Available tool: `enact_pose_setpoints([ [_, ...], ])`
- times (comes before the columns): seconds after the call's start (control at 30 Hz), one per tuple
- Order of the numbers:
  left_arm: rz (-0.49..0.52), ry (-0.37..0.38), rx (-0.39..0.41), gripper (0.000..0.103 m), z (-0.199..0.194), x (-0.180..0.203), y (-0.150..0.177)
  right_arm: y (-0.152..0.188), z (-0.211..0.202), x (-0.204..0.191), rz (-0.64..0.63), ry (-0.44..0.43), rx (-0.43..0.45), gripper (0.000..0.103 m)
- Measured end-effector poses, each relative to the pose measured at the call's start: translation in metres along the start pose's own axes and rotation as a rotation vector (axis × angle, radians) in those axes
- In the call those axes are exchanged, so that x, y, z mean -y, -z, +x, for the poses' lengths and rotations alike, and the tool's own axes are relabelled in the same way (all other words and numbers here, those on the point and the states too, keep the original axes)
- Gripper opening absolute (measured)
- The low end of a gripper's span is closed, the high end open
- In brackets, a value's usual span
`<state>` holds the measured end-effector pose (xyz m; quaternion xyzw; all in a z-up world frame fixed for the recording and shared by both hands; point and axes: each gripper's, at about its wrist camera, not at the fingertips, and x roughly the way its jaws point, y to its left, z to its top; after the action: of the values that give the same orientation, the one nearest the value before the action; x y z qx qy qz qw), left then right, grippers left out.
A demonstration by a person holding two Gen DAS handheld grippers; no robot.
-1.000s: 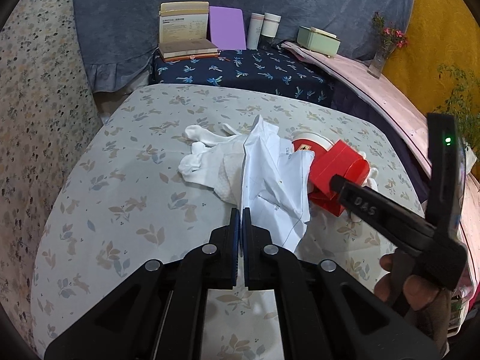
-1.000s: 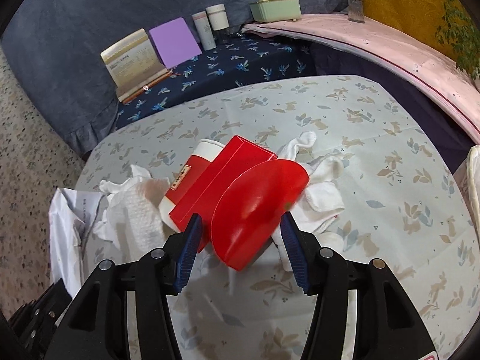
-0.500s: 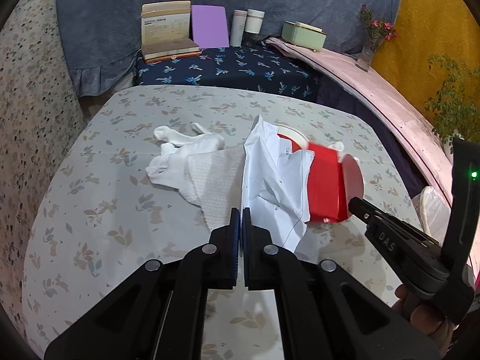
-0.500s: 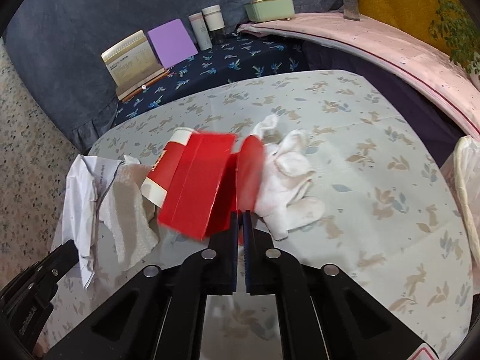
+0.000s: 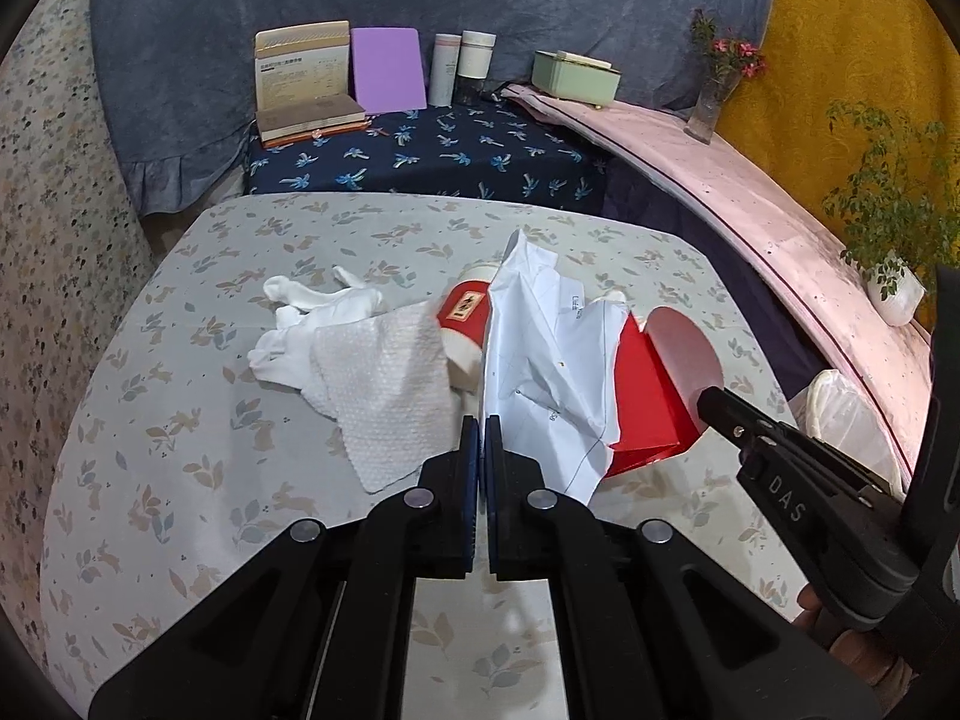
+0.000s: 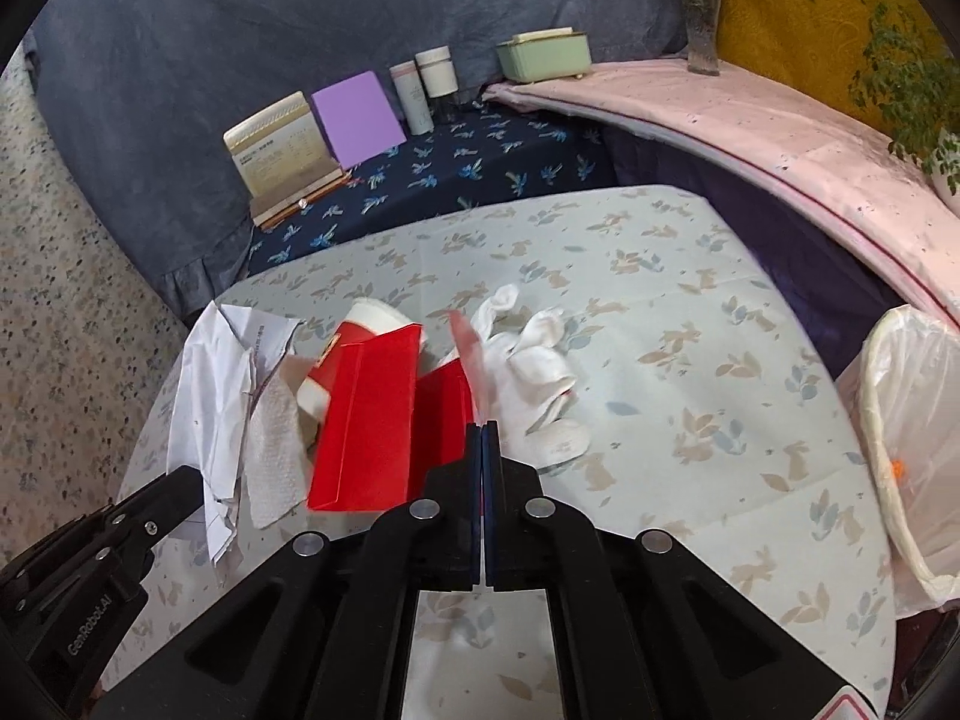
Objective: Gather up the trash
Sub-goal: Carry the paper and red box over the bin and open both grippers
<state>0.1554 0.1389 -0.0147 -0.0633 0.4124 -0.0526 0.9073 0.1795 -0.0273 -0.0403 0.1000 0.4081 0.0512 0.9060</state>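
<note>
at left of the left wrist view, the left gripper (image 5: 480, 420) has its fingers pressed together on the lower edge of the crumpled white paper (image 5: 552, 360). toward the right, the right gripper (image 6: 482, 427) has its fingers pinched on the flap of the red box (image 6: 372, 420). the lined bin (image 6: 912, 420) sits at the right edge of the right wrist view, beside the counter (image 6: 690, 360).

to do this well, i'd keep both pinches firm, lift each piece clear of the pile so nothing drags along, and carry them over the bin rim before letting go.

count: one paper, one paper towel (image 5: 384, 378), one red cup (image 5: 465, 330), one red box, white socks (image 5: 312, 312) in two clumps, number unclear.
</note>
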Motion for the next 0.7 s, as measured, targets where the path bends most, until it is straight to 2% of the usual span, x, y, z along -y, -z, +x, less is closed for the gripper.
enact_pose_setpoints([
  [0.27, 0.077, 0.057, 0.019, 0.002, -0.004, 0.055, -0.009, -0.012, -0.036, 0.055, 0.059, 0.058, 0.071, 0.001],
  [0.7, 0.284, 0.275, -0.031, 0.002, 0.012, 0.224, 0.005, -0.001, -0.096, 0.206, 0.224, 0.24, 0.136, 0.001],
])
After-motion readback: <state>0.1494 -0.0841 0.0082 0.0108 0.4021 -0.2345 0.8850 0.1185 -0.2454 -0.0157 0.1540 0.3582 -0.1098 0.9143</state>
